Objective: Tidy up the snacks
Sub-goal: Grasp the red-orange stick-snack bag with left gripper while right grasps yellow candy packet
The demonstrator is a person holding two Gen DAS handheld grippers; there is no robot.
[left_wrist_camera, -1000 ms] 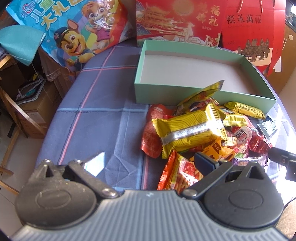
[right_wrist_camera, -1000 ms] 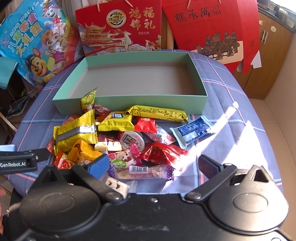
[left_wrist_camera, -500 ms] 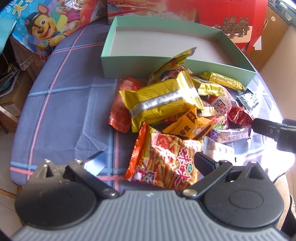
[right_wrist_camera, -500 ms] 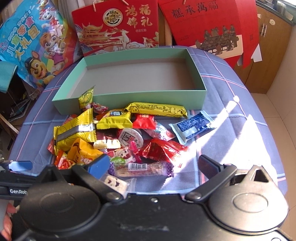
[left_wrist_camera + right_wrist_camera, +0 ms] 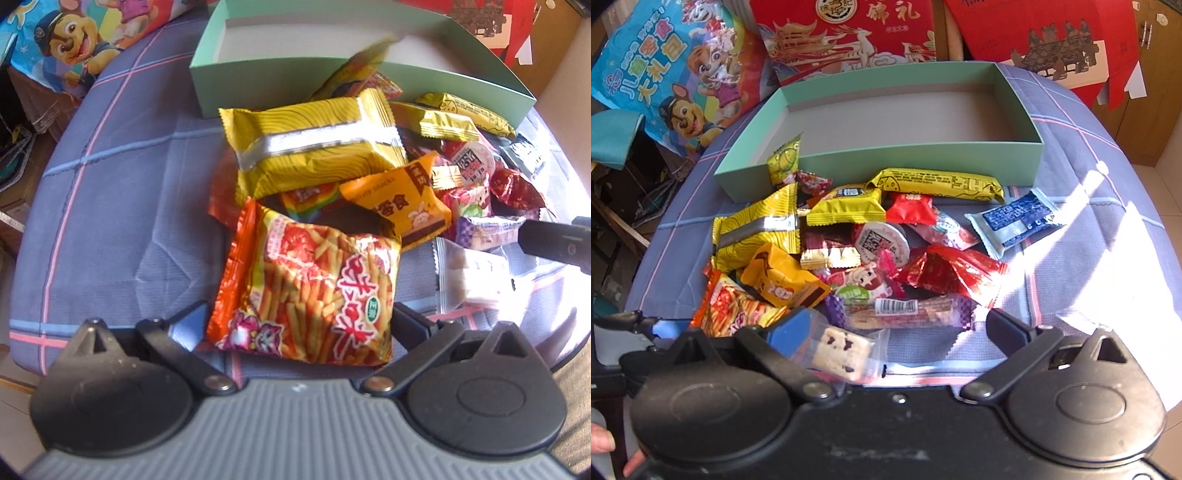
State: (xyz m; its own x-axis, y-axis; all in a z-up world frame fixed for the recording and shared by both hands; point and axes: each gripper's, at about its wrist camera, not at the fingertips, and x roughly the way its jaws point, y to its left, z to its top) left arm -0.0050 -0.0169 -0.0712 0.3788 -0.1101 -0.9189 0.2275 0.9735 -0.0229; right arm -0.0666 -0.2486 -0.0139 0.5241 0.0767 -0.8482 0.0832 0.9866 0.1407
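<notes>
A pile of wrapped snacks lies on the blue checked tablecloth (image 5: 110, 221) in front of an empty mint-green box (image 5: 923, 155), which also shows in the left wrist view (image 5: 236, 74). My left gripper (image 5: 299, 325) is open, its fingers on either side of the orange-red shrimp-stick bag (image 5: 314, 288), not closed on it. A big yellow pack (image 5: 314, 144) and an orange pack (image 5: 399, 199) lie just beyond. My right gripper (image 5: 894, 332) is open and empty, above a clear-wrapped cookie (image 5: 838, 350) and a purple-ended bar (image 5: 901, 310). The right gripper's finger shows at the right of the left wrist view (image 5: 554, 243).
Red gift bags (image 5: 849, 33) and a blue cartoon-dog bag (image 5: 676, 74) stand behind the box. A blue-white packet (image 5: 1015, 221) lies apart at the right in sunlight. The table's edge is near both grippers; a chair and clutter are at the left.
My left gripper has moved forward and down, so the orange-red shrimp-stick bag now sits between its open fingers. My right gripper has moved slightly forward over the pile.
</notes>
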